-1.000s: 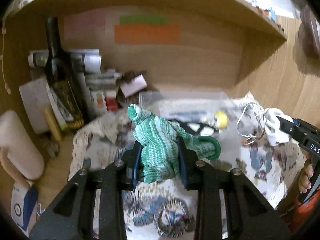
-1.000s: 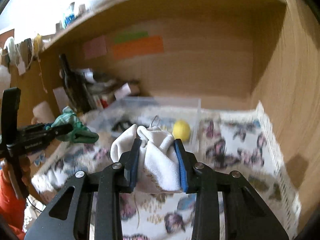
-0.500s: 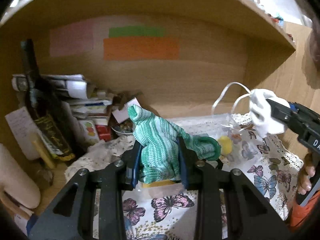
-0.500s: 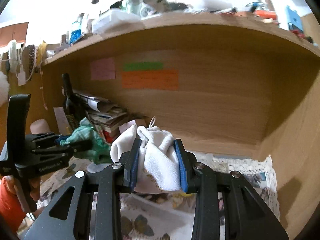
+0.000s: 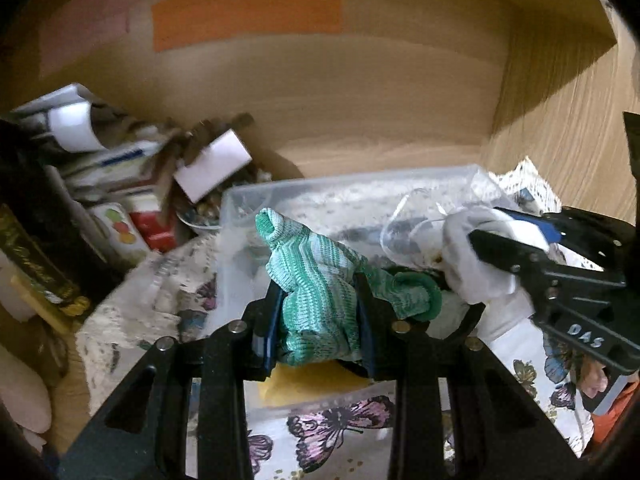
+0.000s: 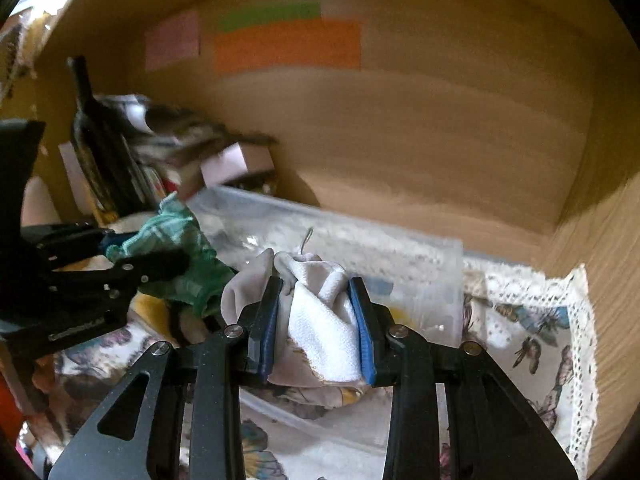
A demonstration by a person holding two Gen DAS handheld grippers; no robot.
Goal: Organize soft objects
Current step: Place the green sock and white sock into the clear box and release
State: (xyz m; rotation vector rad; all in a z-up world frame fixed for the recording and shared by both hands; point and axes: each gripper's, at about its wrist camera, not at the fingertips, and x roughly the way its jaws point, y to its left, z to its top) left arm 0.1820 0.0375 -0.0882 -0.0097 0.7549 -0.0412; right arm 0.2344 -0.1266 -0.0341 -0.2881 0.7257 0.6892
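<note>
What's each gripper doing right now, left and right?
Left gripper: closed on the green knit cloth.
Right gripper: closed on the white cloth.

Claws: two, left claw (image 5: 318,320) and right claw (image 6: 318,328). Green knit cloth (image 5: 316,280): one. White cloth (image 6: 320,316): one. Clear plastic bin (image 5: 352,192): one. Dark bottle (image 6: 100,148): one. Butterfly-print cloth (image 6: 532,344): one.

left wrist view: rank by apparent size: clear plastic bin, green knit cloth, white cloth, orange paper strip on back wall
1. Clear plastic bin, largest.
2. Orange paper strip.
3. Green knit cloth in the left tongs; it sits nearest the camera, so its rank is unsure.
4. White cloth in the right tongs, partly hidden.
</note>
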